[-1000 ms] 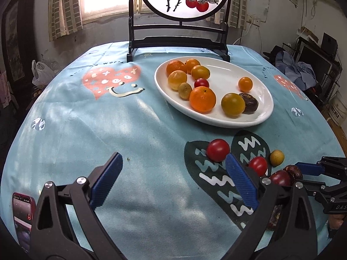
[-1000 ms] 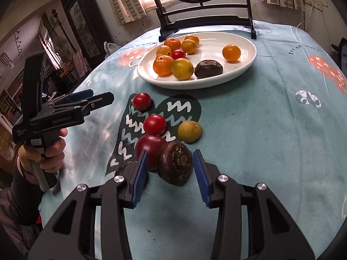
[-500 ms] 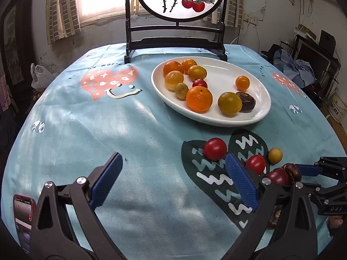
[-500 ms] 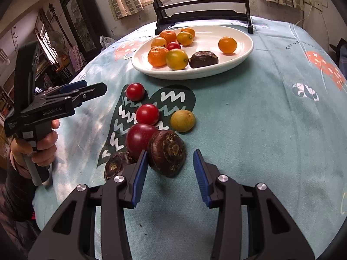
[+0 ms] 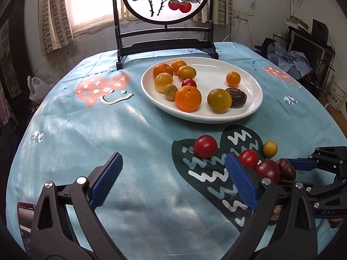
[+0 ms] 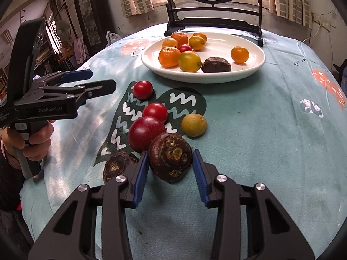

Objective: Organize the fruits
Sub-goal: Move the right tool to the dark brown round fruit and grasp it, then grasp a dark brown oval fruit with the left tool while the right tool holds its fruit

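My right gripper (image 6: 170, 152) is closing, and its blue pads touch both sides of a dark brown, knobbly fruit (image 6: 170, 160) near the table's front. Just beyond it lie a large dark red fruit (image 6: 146, 133), two red tomatoes (image 6: 155, 111) (image 6: 142, 89) and a small yellow-green fruit (image 6: 193, 124). A second brown fruit (image 6: 119, 165) lies left of my left finger. The white oval plate (image 6: 216, 79) further back holds several orange and yellow fruits, a tomato and a brown fruit. My left gripper (image 5: 173, 158) hovers open over bare cloth, short of the nearest tomato (image 5: 205, 146).
A black stand with a round painted screen (image 5: 164, 41) stands behind the plate (image 5: 249, 108). A phone (image 5: 26, 214) lies at the cloth's near left edge. A person's hand (image 6: 36, 143) holds the left gripper (image 6: 102, 79) at the table's left side.
The right gripper's pads have closed in on the brown fruit; the gap beside its right pad is gone. The left gripper stays open in about the same place.
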